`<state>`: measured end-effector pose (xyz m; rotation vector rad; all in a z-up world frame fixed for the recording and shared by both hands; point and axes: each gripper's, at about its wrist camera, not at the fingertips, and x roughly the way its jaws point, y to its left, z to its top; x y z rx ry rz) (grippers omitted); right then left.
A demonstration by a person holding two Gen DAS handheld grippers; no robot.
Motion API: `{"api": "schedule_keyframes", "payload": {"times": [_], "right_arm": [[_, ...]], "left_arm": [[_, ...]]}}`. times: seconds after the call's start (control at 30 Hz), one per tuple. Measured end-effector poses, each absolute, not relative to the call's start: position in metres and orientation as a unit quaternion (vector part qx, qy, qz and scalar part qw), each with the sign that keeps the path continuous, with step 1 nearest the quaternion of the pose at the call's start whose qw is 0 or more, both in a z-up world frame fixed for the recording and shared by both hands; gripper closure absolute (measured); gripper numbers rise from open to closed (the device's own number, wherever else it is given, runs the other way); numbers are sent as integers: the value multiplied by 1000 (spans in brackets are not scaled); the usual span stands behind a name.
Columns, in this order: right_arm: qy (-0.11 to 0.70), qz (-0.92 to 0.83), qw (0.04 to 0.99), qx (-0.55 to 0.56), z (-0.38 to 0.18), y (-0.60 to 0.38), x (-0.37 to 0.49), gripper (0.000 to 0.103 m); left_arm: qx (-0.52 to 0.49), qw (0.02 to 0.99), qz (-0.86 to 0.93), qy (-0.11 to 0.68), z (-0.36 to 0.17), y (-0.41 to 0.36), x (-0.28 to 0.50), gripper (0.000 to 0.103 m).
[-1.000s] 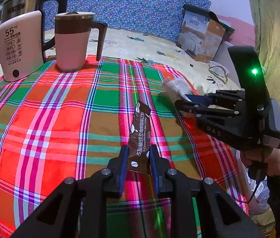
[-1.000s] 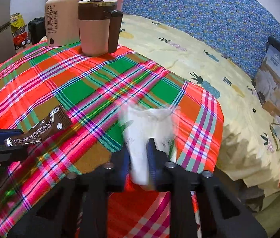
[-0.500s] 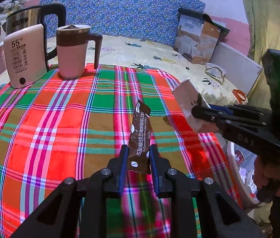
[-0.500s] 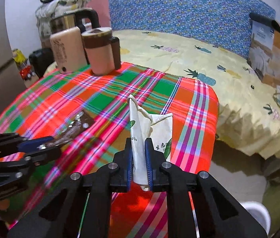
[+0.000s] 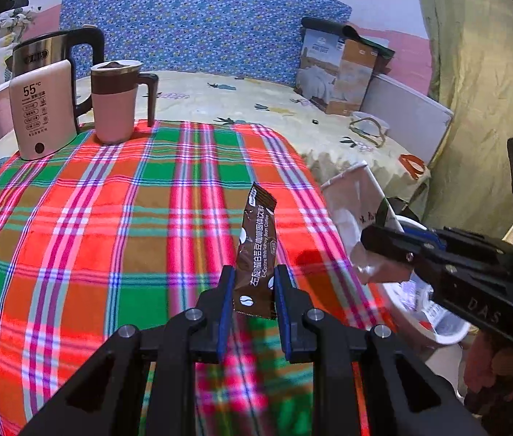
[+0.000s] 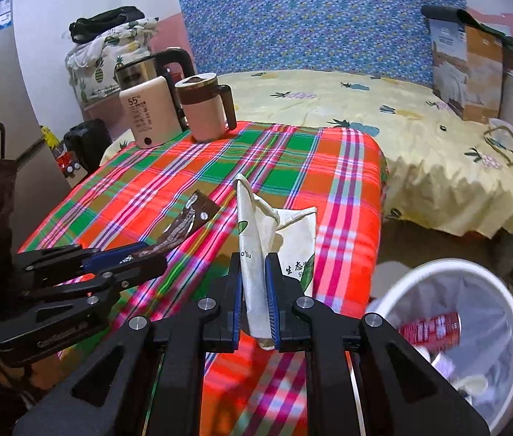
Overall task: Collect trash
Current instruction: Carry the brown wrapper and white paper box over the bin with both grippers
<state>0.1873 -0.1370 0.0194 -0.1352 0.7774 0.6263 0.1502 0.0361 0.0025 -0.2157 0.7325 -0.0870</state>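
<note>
My left gripper (image 5: 254, 283) is shut on a brown coffee sachet (image 5: 257, 250) and holds it upright above the plaid tablecloth (image 5: 111, 218). My right gripper (image 6: 254, 283) is shut on a crumpled white paper wrapper (image 6: 256, 239) with green print, above the table's right edge. The white trash bin (image 6: 474, 290) stands on the floor to the lower right, with red packaging and other trash inside. In the left wrist view the right gripper (image 5: 376, 239) holds the wrapper (image 5: 358, 210) beside the table, over the bin (image 5: 434, 330). The left gripper (image 6: 147, 258) and sachet (image 6: 187, 221) show in the right wrist view.
A cream kettle (image 5: 42, 109) and a pink mug (image 5: 116, 105) with a brown lid stand at the table's far left corner. A bed with a yellow sheet (image 6: 402, 120) lies behind the table. A cardboard box (image 5: 340, 69) stands on it.
Both grippers have lifted and drawn back from the table with their trash. The right gripper with the wrapper has moved right, past the table edge, and the bin has come into view.
</note>
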Motion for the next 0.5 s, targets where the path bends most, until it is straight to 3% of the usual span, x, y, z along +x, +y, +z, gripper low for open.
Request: {"api": "schedule_keyframes", "payload": {"times": [0.5], "right_arm": [[367, 278, 887, -39, 22, -161, 144, 89]], "left_arm": [[-91, 932, -75, 342, 17, 4, 106, 81]]}}
